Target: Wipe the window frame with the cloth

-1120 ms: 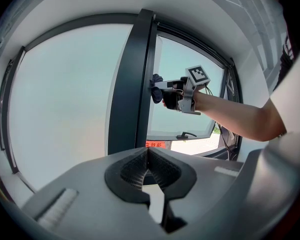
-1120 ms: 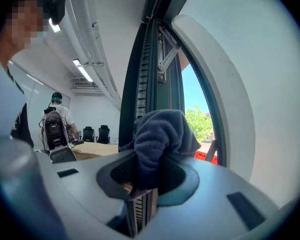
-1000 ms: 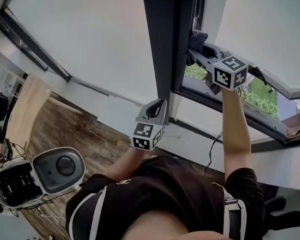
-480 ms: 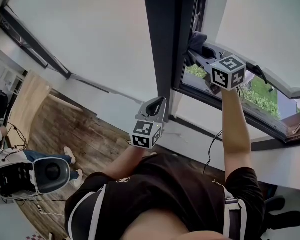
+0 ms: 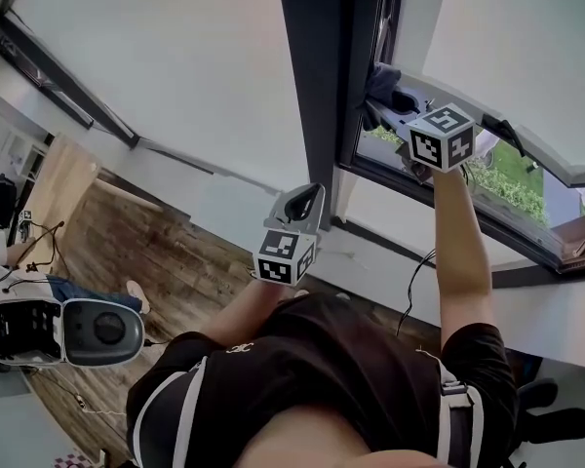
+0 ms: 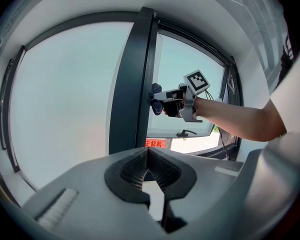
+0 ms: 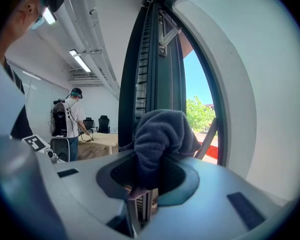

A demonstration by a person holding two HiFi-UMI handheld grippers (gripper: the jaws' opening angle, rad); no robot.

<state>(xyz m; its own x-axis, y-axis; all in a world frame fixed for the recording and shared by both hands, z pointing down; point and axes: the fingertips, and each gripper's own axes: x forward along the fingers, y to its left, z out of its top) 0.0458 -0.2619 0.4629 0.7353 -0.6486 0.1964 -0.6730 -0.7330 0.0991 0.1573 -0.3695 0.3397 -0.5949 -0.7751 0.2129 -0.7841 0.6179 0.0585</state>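
A dark grey cloth [image 7: 162,134] is bunched in my right gripper [image 7: 148,178], which is shut on it. The cloth [image 5: 378,84] presses against the inner edge of the dark vertical window frame [image 5: 317,76], high up beside the open sash. In the left gripper view the right gripper [image 6: 176,102] holds the cloth [image 6: 155,104] against the frame [image 6: 140,84]. My left gripper [image 5: 305,204] hangs lower, near the foot of the frame, apart from it. Its jaws [image 6: 147,154] are shut with nothing between them.
The open sash [image 6: 184,132] with its handle swings outward to the right of the frame. A cable [image 5: 414,291] hangs below the sill. A white machine [image 5: 68,330] sits on the wood floor at lower left. A person [image 7: 70,119] stands by a table [image 7: 97,141] in the room.
My right gripper has slid the cloth slightly up along the frame. The left gripper has barely shifted. The white machine at lower left has moved.
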